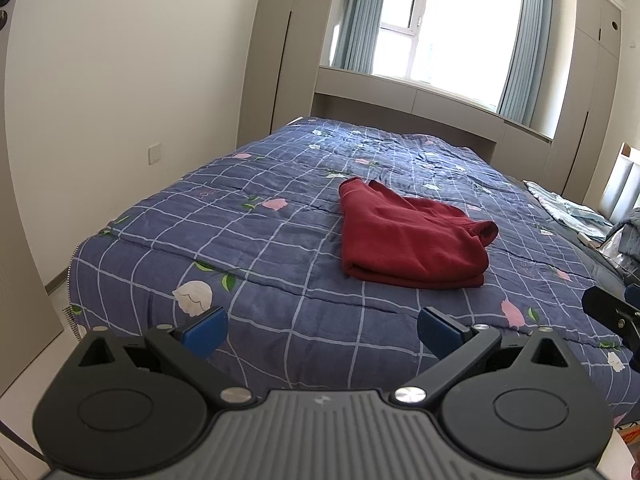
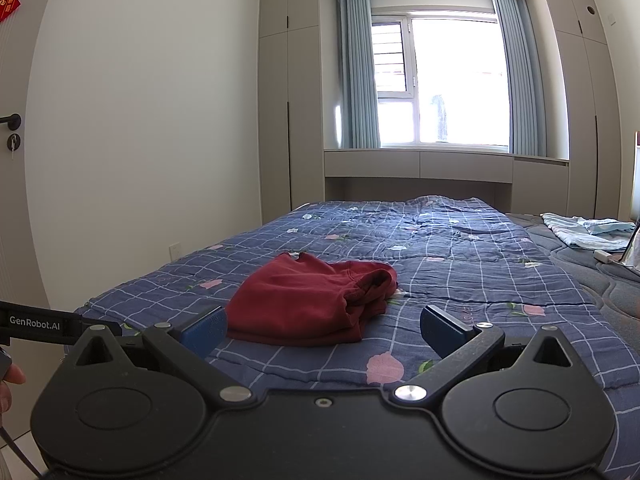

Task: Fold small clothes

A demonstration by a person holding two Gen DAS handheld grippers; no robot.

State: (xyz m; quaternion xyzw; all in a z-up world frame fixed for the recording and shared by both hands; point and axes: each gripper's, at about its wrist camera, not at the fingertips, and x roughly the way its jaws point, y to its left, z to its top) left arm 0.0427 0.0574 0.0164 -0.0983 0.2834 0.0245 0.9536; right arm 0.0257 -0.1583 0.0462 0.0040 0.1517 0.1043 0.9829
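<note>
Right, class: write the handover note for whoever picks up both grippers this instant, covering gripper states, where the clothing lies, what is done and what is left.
Left gripper: open, holding nothing, near the bed's edge.
Right gripper: open, holding nothing, just short of the garment.
Red garment: lies on the blue checked quilt, apparently folded in layers, one sleeve opening bunched at its right end.
Light blue clothes: unfolded, far right of the bed.
Left: tidy the red one if needed; fold the rest.

Dark red garment (image 1: 412,236) lies folded in a loose rectangle, collar end bunched, ahead of the left gripper (image 1: 322,334), untouched.
</note>
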